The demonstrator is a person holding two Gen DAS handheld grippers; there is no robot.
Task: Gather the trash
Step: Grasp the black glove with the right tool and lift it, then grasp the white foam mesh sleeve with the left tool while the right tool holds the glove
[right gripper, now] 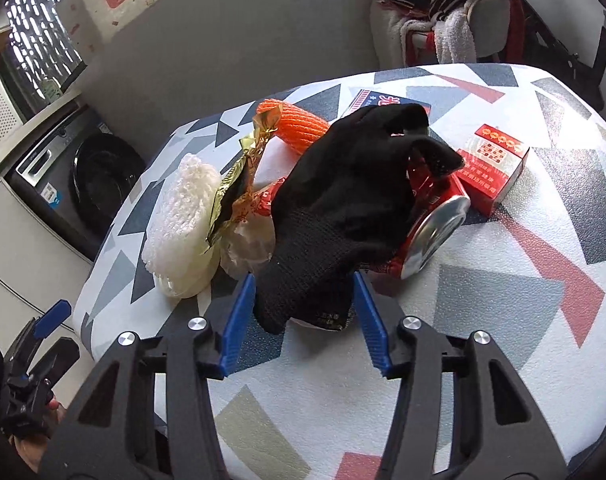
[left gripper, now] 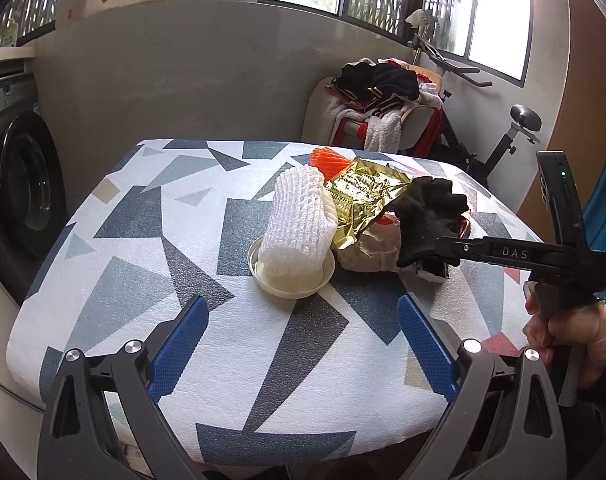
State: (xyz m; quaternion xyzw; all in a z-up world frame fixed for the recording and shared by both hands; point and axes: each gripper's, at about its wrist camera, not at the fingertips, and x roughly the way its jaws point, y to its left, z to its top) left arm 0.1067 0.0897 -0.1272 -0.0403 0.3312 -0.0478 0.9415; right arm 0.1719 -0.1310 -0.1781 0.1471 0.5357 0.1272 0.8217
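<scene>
A heap of trash lies on the patterned table (left gripper: 263, 360). It holds a black glove (right gripper: 335, 208), a red can (right gripper: 435, 224), a gold foil wrapper (left gripper: 359, 200), white foam netting (left gripper: 299, 220) in a small white bowl (left gripper: 291, 280), orange netting (right gripper: 299, 124) and a red carton (right gripper: 495, 168). My right gripper (right gripper: 305, 312) has its blue pads on either side of the glove's cuff; whether it pinches the cuff is unclear. In the left wrist view it (left gripper: 427, 260) reaches in from the right. My left gripper (left gripper: 303, 340) is open and empty, short of the bowl.
A washing machine (left gripper: 19, 200) stands left of the table. A chair piled with clothes (left gripper: 383, 96) and an exercise bike (left gripper: 499, 136) stand behind it. A grey wall panel (left gripper: 183, 72) is at the back.
</scene>
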